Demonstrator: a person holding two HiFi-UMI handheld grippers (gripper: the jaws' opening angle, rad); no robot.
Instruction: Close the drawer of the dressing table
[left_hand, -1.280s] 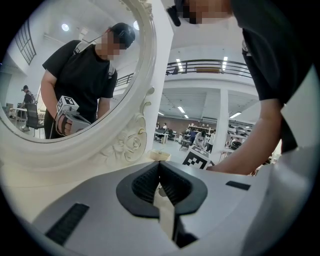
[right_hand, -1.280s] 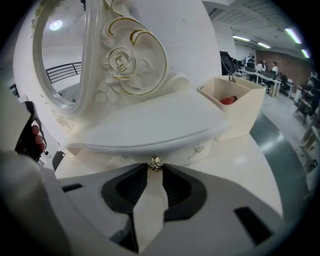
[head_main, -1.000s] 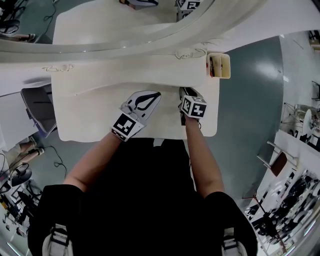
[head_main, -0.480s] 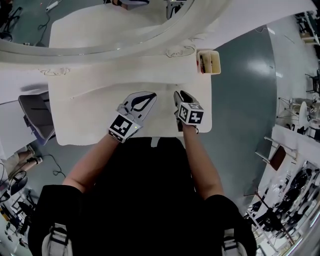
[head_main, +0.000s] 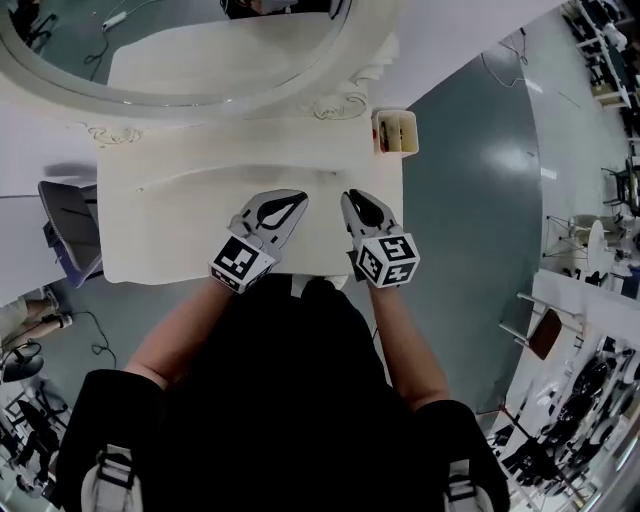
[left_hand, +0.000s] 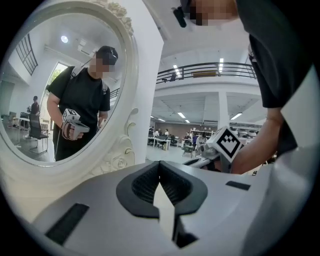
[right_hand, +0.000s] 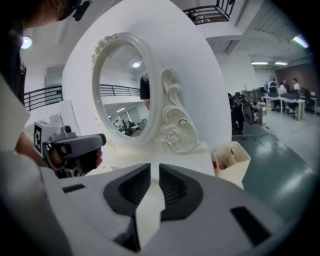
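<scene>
The white dressing table (head_main: 160, 235) lies below me, its oval mirror (head_main: 200, 60) at the back. Its drawer cannot be made out; my body and both grippers cover the middle of the front edge. My left gripper (head_main: 299, 199) hovers over the tabletop near the front and points at the mirror. Its tips meet on nothing in the left gripper view (left_hand: 160, 165). My right gripper (head_main: 352, 200) is beside it, raised above the top. Its jaws (right_hand: 155, 170) are closing, a narrow gap remains, and nothing is between them.
A cream organiser box (head_main: 395, 132) with small items stands at the table's back right corner, also in the right gripper view (right_hand: 232, 157). A grey chair (head_main: 70, 225) is to the left of the table. Grey floor lies to the right, with furniture (head_main: 590, 300) further off.
Both grippers have risen and drawn back toward the table's front edge, the right one much more. The right gripper's jaws have narrowed.
</scene>
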